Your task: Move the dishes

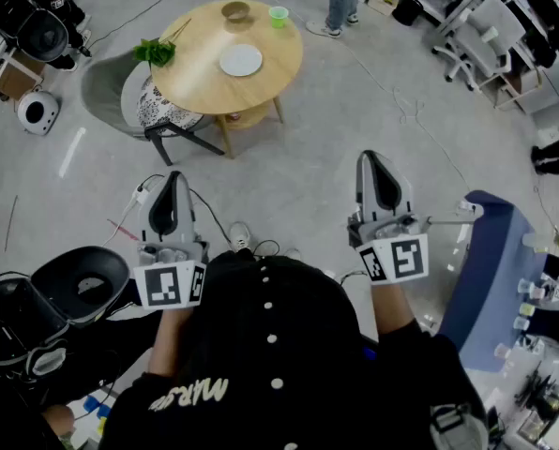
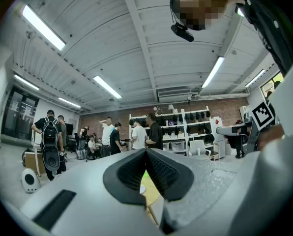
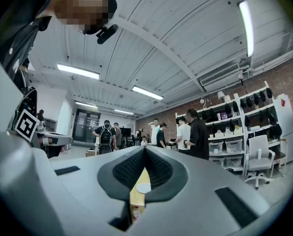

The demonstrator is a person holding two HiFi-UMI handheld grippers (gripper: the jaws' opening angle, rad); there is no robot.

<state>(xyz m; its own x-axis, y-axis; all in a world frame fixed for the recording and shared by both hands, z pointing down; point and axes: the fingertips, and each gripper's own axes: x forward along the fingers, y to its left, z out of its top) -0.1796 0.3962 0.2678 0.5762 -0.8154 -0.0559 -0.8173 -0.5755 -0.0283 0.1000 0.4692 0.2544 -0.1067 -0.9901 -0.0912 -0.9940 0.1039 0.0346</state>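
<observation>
head view: left gripper [image 1: 173,178] jaws closed together, nothing held. well ahead, round wooden table [image 1: 190,73] carries brown bowl [image 1: 235,11], white plate [image 1: 240,60] and green cup [image 1: 279,16]. right gripper [image 1: 373,160] likewise closed, empty.

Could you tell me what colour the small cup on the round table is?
The cup is green, clearest in the head view.
</observation>
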